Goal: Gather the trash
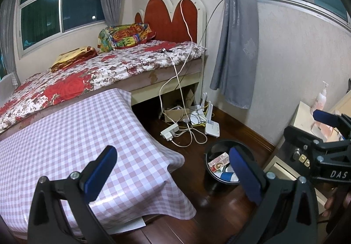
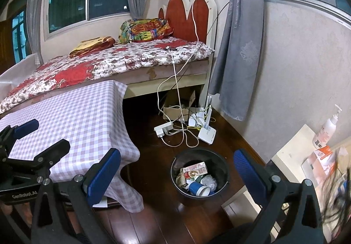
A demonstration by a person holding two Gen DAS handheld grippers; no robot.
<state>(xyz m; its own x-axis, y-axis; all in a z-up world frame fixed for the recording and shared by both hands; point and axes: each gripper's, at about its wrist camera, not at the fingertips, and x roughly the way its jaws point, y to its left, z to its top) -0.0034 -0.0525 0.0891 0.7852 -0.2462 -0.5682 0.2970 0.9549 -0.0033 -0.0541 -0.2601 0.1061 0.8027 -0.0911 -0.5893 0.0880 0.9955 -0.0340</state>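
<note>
there, both grippers (image 1: 173, 169) (image 2: 177, 176) agape above the filled bin (image 2: 199, 175)

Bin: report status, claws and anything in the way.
Both claws, left and right, open, empty. Bin on floor, holding cup and carton. Table left of it; path clear.

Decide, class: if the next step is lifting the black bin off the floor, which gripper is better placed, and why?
Probably the right gripper: it is open with the black bin centred between its fingers. The left gripper, also open, frames the checked tablecloth, the bin off to its right.
</note>
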